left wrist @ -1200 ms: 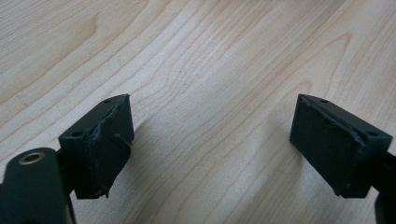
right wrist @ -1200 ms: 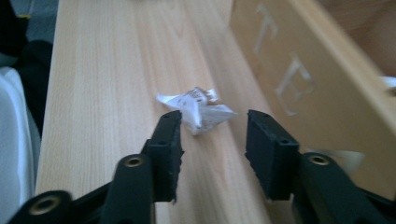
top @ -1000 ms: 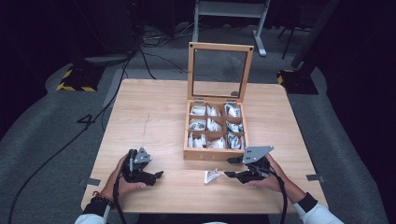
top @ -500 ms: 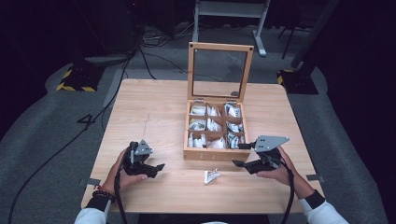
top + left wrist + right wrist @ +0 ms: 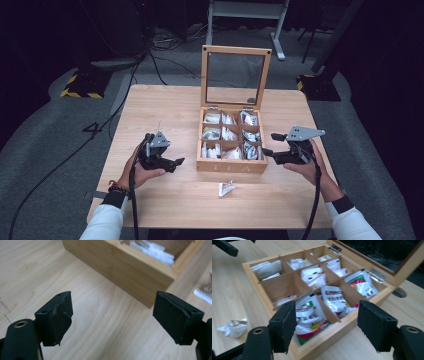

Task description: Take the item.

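Nearest the table's [image 5: 160, 110] front edge, a crumpled white packet [image 5: 226, 188] is lying loose on the wood, just in front of the wooden tea box [image 5: 231, 165] and touching neither gripper. Left of the box, the left gripper [image 5: 175, 162] is hovering low over bare tabletop, jaws spread wide apart and gripping nothing, pointing toward the box's near left corner. At the box's right side, the right gripper [image 5: 268, 145] is hanging close to the rim, jaws likewise wide apart and empty, facing the compartments. Sachets [image 5: 310, 317] are sitting in the box's compartments. Farther back, the glass-paned lid [image 5: 235, 75] is standing upright on its hinges.
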Action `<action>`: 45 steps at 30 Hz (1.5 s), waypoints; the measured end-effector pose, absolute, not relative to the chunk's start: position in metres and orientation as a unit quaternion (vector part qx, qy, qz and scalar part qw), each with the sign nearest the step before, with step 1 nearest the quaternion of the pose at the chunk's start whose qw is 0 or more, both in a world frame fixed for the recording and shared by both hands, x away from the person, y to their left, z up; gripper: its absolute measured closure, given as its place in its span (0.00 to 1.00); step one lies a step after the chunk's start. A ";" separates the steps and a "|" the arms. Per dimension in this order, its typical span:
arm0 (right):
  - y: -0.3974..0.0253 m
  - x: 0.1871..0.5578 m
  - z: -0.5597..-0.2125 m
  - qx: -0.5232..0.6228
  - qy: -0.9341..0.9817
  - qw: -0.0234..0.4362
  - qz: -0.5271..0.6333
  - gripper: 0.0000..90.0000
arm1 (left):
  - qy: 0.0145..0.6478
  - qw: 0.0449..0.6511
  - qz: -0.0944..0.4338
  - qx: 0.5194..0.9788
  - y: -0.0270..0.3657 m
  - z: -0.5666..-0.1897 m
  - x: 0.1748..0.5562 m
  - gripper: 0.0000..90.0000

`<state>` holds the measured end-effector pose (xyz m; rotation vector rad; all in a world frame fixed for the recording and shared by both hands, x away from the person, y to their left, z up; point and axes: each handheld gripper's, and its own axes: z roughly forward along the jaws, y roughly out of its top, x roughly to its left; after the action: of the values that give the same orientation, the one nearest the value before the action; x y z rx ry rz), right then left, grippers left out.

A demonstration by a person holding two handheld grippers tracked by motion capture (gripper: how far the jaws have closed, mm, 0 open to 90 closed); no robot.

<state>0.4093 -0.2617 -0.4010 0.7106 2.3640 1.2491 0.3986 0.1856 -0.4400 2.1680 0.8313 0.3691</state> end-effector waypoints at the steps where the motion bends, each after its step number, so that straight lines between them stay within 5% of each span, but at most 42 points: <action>1: -0.264 0.414 -0.400 0.258 0.838 0.187 0.443 0.36 | 0.326 0.385 0.148 0.851 0.184 -0.438 0.401 0.19; 45: -0.245 0.570 -0.375 0.380 0.801 0.209 0.413 0.34 | 0.397 0.396 0.173 0.810 0.096 -0.394 0.578 0.21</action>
<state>0.5703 -0.2454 -0.3750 1.0573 2.2280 1.1475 0.5785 0.0957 -0.3939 2.0522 1.0052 0.4380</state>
